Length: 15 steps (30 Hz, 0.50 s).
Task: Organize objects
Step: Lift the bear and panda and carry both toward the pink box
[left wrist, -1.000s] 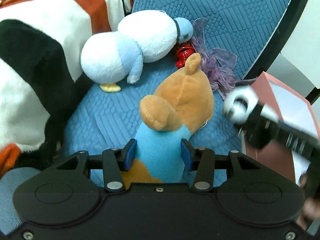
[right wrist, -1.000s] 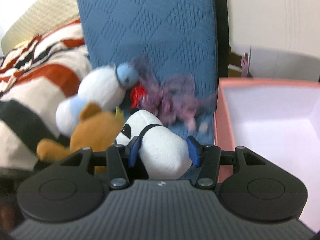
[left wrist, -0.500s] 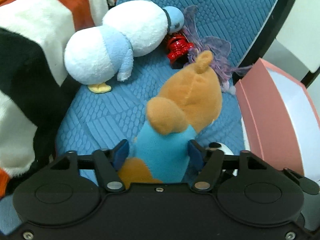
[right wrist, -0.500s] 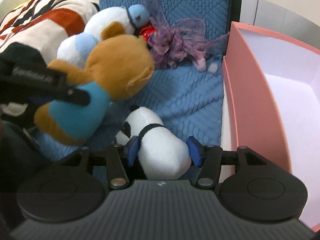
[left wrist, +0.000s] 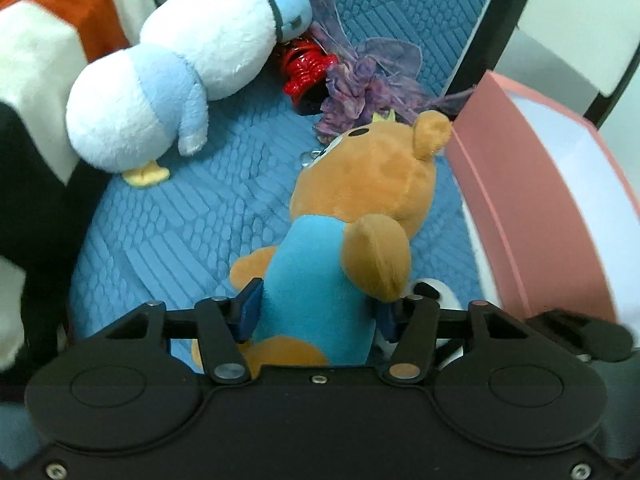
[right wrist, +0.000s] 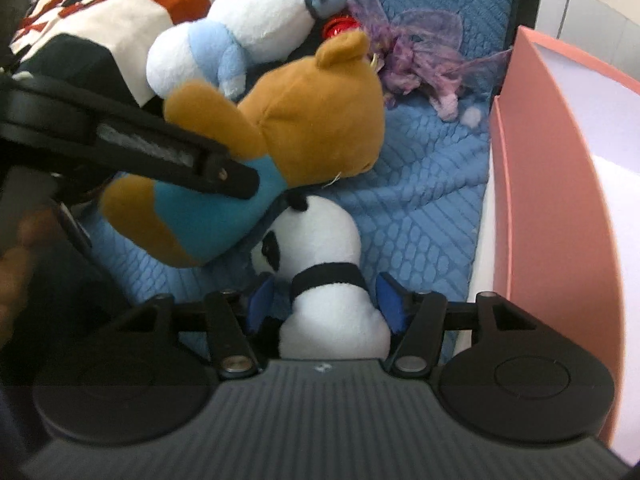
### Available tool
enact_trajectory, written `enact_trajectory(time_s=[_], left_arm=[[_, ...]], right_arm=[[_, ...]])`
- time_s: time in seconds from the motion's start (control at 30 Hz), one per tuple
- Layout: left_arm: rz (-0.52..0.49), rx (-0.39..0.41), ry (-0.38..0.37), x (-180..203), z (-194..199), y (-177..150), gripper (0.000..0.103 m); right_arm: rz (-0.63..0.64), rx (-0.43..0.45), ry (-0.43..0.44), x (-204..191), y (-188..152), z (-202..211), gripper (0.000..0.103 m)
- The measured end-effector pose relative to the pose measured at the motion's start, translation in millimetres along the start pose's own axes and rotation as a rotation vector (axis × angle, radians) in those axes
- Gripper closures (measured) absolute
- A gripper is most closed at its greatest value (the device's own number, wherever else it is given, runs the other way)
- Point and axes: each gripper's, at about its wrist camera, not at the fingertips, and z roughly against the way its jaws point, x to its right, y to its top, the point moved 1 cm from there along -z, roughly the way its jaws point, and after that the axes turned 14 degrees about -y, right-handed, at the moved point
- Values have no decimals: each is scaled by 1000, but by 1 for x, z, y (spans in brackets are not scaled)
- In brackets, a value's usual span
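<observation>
My left gripper (left wrist: 318, 310) is shut on a brown plush bear (left wrist: 372, 184) in a blue shirt and holds it over the blue quilted seat (left wrist: 168, 232). The bear also shows in the right wrist view (right wrist: 304, 120), with the left gripper's arm across it. My right gripper (right wrist: 326, 300) is shut on a white and black plush panda (right wrist: 320, 252), just below the bear; a bit of the panda shows in the left wrist view (left wrist: 434, 292). A pink open box (left wrist: 532, 208) stands to the right, also in the right wrist view (right wrist: 556, 184).
A white and light-blue plush bird (left wrist: 180, 80) lies at the back left of the seat. A red object (left wrist: 304, 68) and a purple gauzy item (left wrist: 368, 80) lie by the seat back. A striped red, white and black blanket (left wrist: 40, 64) is at the left.
The left gripper has carried the bear right toward the pink box. The right gripper with the panda has come lower and closer to the seat, under the bear.
</observation>
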Motion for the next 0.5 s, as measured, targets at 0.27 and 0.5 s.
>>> enact_trajectory(time_s=[0.27, 0.5], left_arm=[[125, 63, 37, 9, 34, -18, 51], [113, -18, 38, 12, 19, -32, 36]], right_arm=[[-115, 8, -31, 9, -3, 12, 58], [-173, -6, -72, 17, -14, 15, 58]])
